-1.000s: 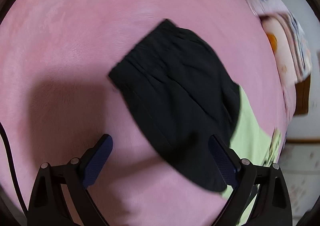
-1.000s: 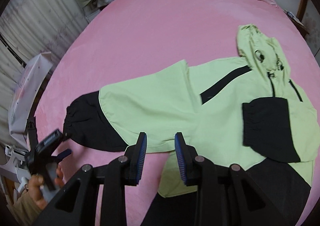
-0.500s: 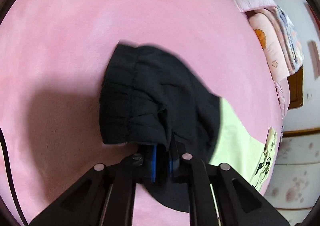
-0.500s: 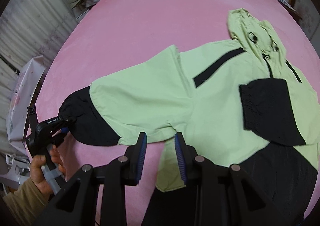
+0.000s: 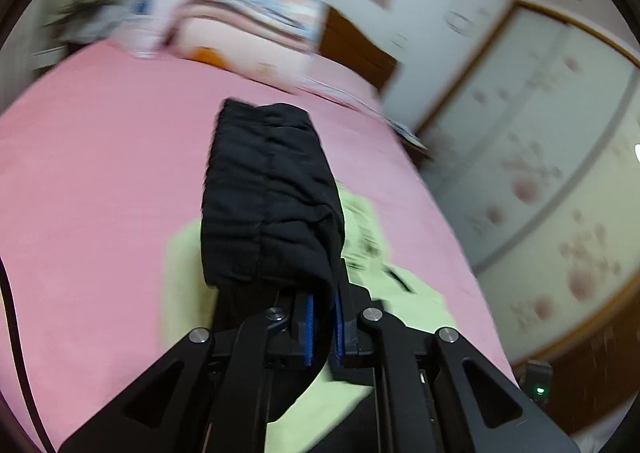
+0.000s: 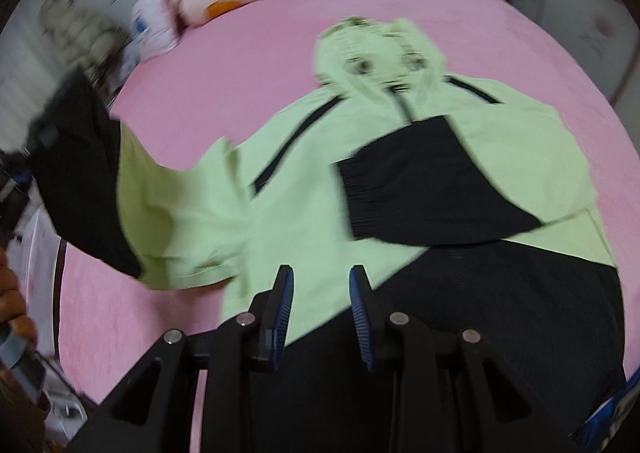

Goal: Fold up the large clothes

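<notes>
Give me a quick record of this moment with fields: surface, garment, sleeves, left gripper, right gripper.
surface: pink bed
garment: light green and black hooded jacket, spread on the bed, hood toward the pillows
sleeves: one cuff folded across the chest; the other cuff lifted off the bed
left gripper: shut on the lifted cuff
right gripper: jaws apart, empty, above the jacket's lower part
</notes>
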A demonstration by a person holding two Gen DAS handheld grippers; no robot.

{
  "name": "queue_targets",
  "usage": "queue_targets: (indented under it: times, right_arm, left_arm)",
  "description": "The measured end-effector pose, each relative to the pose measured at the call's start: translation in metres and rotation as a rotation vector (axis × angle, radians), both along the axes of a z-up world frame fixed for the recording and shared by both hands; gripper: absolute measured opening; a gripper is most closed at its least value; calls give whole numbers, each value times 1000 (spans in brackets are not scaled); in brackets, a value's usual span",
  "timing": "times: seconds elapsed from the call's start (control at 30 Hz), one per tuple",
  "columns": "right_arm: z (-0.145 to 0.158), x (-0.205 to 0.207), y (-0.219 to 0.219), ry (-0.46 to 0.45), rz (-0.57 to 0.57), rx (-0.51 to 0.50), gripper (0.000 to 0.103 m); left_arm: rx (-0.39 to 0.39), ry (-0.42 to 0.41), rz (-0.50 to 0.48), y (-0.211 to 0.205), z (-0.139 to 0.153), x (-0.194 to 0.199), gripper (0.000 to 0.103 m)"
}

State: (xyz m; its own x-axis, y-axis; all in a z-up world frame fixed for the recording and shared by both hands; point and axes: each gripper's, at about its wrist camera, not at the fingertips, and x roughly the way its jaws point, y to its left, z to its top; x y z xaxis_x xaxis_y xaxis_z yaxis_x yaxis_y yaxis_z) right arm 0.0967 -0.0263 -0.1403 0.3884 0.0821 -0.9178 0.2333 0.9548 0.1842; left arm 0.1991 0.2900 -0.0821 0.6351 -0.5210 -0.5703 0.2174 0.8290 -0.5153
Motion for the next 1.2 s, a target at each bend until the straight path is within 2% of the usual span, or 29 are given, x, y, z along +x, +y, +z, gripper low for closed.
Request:
queue_targets:
  times: [0.03, 0.1, 0.17, 0.23, 0.33, 0.43, 0.53, 0.67, 0.8, 1.03, 1.2]
  right_arm:
    - [0, -2, -14, -3, -29, -4, 29]
    - [-1, -6, -40, -6, -74, -11, 29]
    - [-5, -10, -64, 2, -104, -28, 29]
    - [-14, -13, -86, 21, -122, -40, 29]
    - [-28, -14, -112, 54, -136, -44, 29]
    - [-37, -13, -127, 66, -135, -29, 29]
    - [-45, -7, -135, 69, -109, 7, 29]
    - [-58, 10, -133, 70, -51, 76, 37]
    - [-90, 40, -131, 104, 0, 143, 38]
    - [-137, 81, -134, 148, 24, 232, 38]
    - [-160, 95, -130, 166, 37, 262, 41]
  left_arm:
    - [13, 14, -41, -26, -5, 6, 8]
    - [42, 62, -123, -80, -22, 18, 26]
    - [80, 126, -192, -128, -49, 23, 35]
    - [115, 204, -257, -161, -78, 23, 35]
    - [149, 249, -281, -172, -101, 8, 35]
    - [167, 265, -259, -166, -108, 0, 35]
    - [174, 283, -173, -132, -115, -26, 37]
    - [185, 346, -20, -76, -126, -40, 39]
    - [241, 387, 67, -38, -143, -64, 39]
    - [308, 429, 134, -35, -179, -85, 40]
    - [315, 418, 180, -42, -195, -74, 40]
